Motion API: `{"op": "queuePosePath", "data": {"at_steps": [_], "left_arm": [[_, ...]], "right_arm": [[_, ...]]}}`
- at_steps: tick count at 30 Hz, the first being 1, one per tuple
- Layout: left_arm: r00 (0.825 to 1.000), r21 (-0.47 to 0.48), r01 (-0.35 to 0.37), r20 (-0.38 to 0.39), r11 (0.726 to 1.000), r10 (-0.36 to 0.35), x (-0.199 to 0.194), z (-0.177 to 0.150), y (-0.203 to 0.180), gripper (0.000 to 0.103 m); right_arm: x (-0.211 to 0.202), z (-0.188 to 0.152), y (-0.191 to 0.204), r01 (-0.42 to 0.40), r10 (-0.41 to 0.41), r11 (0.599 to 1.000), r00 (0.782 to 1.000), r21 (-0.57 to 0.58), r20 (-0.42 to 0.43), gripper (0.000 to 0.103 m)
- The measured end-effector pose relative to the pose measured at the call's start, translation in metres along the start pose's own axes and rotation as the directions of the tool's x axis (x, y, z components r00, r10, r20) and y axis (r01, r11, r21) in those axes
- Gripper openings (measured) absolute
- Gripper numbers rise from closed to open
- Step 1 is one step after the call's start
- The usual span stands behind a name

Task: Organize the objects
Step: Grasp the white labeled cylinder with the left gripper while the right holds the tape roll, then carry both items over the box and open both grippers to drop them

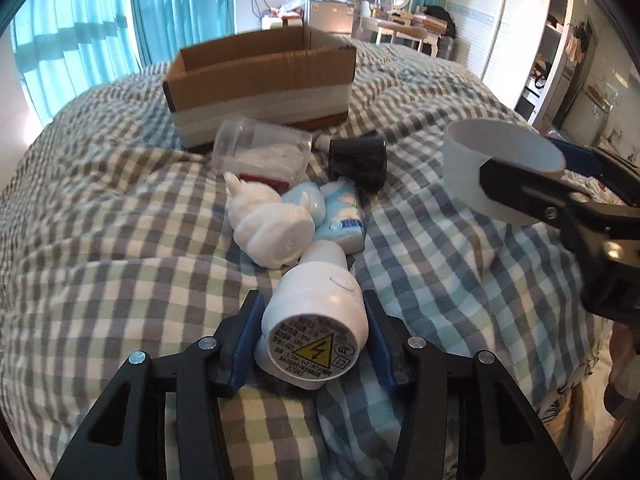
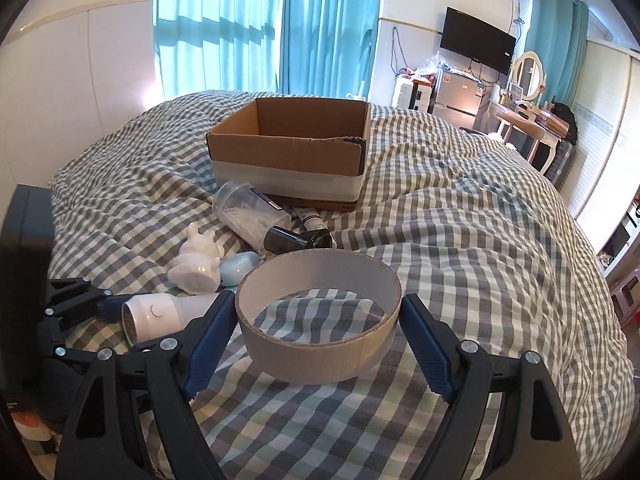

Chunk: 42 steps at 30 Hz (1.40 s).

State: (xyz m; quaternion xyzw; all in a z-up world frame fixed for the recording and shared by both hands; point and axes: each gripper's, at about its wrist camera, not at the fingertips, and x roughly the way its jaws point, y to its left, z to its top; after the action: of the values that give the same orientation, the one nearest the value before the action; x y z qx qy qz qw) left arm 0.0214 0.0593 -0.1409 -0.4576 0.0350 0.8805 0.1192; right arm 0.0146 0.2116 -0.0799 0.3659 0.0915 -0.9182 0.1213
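Cardboard box [image 2: 288, 148]: we count one, open-topped, with a white band round its lower wall, standing on the bed beyond both pairs of tongs.
Checked quilt [image 2: 460, 240]: one, grey, green and white, under everything we handle.
Left tongs [image 1: 312, 312]: we have its two blue pads [image 1: 250, 340] pressed to the sides of one white plug-in device [image 1: 316, 320]; its round labelled end with a yellow warning triangle faces the camera.
Right tongs [image 2: 318, 332]: we hold one tape roll [image 2: 318, 320] pinched between the blue pads [image 2: 210, 344], its opening upward, so the quilt shows through the ring.
Tape roll's place: to the right of the left tongs and higher than the heap; whether it is clear of the quilt we cannot tell.
Heap ahead of the left tongs: between those tongs and the box, touching one another.
White figurine [image 1: 266, 228]: one, lying on its side just beyond the plug-in device.
Pale blue things [image 1: 340, 216]: two in the left view, beside the figurine; what they are we cannot tell.
Clear plastic jar [image 1: 260, 152]: one, on its side near the box wall, holding white sticks.
Black container [image 1: 358, 158]: one, on its side, right of the jar.
Small tube [image 2: 308, 216]: one, against the foot of the box.
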Motion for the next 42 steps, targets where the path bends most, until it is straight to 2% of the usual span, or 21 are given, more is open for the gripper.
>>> {"op": "queuePosePath", "data": {"at_steps": [6, 13, 21, 26, 32, 37, 42], "left_arm": [[0.998, -0.004, 0.006, 0.07, 1.0, -0.005, -0.026, 0.004, 0.002, 0.05], [0.989, -0.069, -0.006, 0.146, 0.998, 0.016, -0.054, 0.017, 0.022, 0.05], [0.976, -0.114, -0.014, 0.215, 0.993, 0.039, -0.068, 0.06, 0.049, 0.05], [0.97, -0.16, -0.032, 0.234, 0.987, 0.07, -0.06, 0.105, 0.074, 0.05], [0.965, -0.197, -0.066, 0.238, 0.978, 0.113, -0.042, 0.166, 0.102, 0.05], [0.963, -0.193, -0.096, 0.231, 0.976, 0.14, -0.017, 0.218, 0.118, 0.05], [0.962, -0.185, -0.101, 0.233, 0.978, 0.144, 0.009, 0.253, 0.129, 0.05]], "right_arm": [[-0.01, 0.007, 0.009, 0.013, -0.013, 1.0, 1.0, -0.02, 0.021, 0.082], [-0.022, 0.017, 0.02, 0.025, -0.023, 0.999, 0.998, -0.043, 0.058, 0.082], [-0.026, 0.041, 0.011, -0.022, 0.024, 0.999, 0.994, -0.024, 0.104, 0.082], [-0.015, 0.083, 0.005, -0.051, 0.053, 0.999, 0.99, -0.018, 0.131, 0.082], [0.01, 0.146, 0.001, -0.045, 0.051, 0.998, 0.986, -0.042, 0.159, 0.082], [0.036, 0.201, -0.005, -0.034, 0.042, 0.999, 0.983, -0.042, 0.18, 0.082], [0.075, 0.246, -0.014, -0.049, 0.052, 0.998, 0.984, -0.025, 0.17, 0.082]]}}
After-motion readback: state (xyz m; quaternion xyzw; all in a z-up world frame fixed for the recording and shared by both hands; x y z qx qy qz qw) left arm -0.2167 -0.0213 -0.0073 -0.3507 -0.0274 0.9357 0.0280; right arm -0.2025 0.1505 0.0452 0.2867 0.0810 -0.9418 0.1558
